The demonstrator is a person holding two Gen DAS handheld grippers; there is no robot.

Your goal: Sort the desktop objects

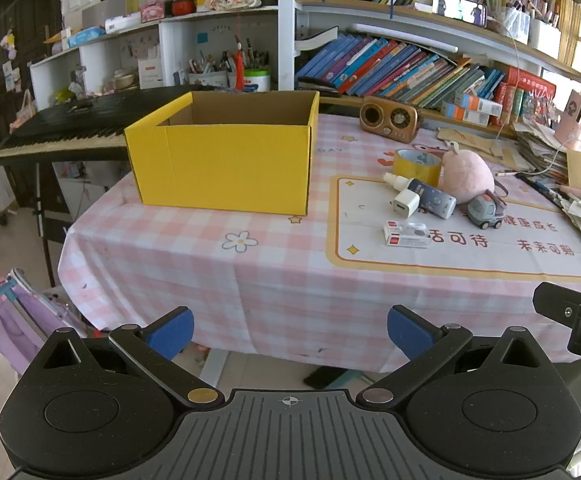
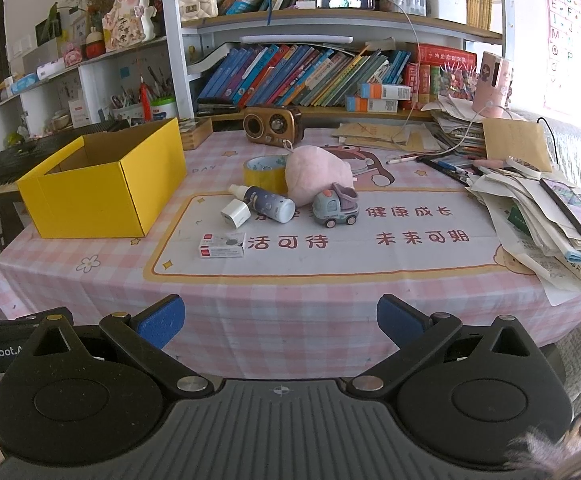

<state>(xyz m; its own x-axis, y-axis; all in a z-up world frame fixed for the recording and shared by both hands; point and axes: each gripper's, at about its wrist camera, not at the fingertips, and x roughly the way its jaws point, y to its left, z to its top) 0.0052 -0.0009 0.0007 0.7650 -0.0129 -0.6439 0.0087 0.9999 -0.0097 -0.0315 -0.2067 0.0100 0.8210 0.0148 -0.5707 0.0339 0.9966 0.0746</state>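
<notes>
At the far left, a black electronic keyboard is standing just beside the table's left edge, and an open yellow cardboard box is sitting on the pink checked tablecloth near that edge, its top open. Right of the box, a strip of bare cloth is separating it from a tight cluster: a small red-and-white flat carton is lying nearest the front, a white cube charger is touching a dark spray bottle with a white cap lying on its side, a roll of yellow tape is standing behind them against a pink plush toy, and a grey toy truck is resting against the plush. A brown retro radio is standing further back, well apart. At the right edge, a heap of papers and books is crowding the table. Both tools are hovering off the near edge: the left gripper is holding its blue pads wide apart around nothing, and the right gripper is likewise spread, gripping nothing.
</notes>
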